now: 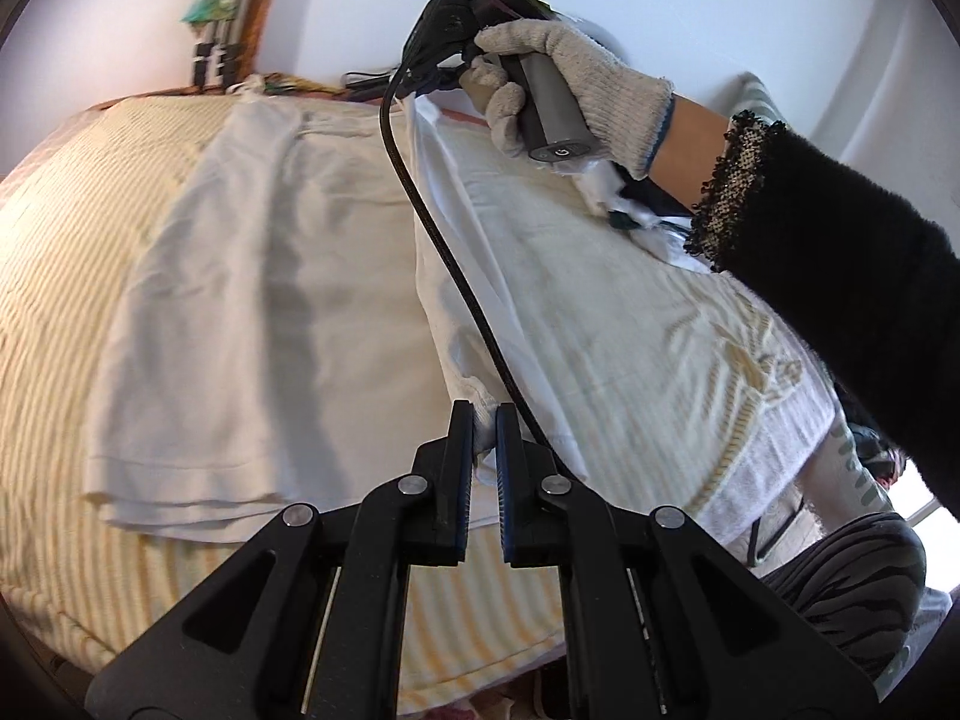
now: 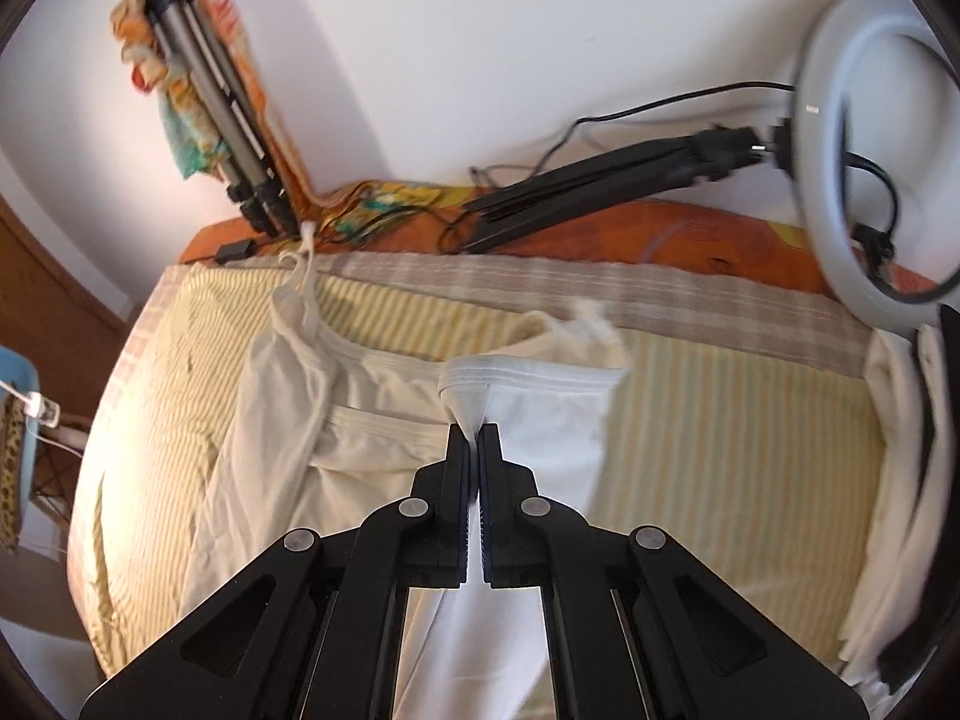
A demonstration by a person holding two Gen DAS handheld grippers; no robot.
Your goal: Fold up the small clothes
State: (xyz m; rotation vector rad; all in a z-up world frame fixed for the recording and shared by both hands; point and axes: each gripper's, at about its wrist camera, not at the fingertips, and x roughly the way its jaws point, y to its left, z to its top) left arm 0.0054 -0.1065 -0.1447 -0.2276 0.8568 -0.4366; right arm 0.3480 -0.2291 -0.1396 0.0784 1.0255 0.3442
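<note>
A white sleeveless top [image 1: 270, 276] lies spread on a striped bed cover [image 1: 78, 228]. My left gripper [image 1: 485, 414] is shut on the bottom hem corner of the top and lifts that edge. In the right wrist view my right gripper [image 2: 474, 432] is shut on the top's neckline edge [image 2: 516, 375], holding that side raised and folded toward the middle; the rest of the top [image 2: 288, 408] and a thin strap [image 2: 303, 276] lie flat. The gloved hand [image 1: 558, 72] holds the right gripper's handle above the far end of the top.
A ring light [image 2: 822, 138] on a black folded stand [image 2: 600, 180] lies along the bed's far edge. A tripod [image 2: 210, 96] leans against the wall at far left. Folded white clothes [image 2: 888, 480] are stacked at the right. A black cable [image 1: 444, 264] hangs across the top.
</note>
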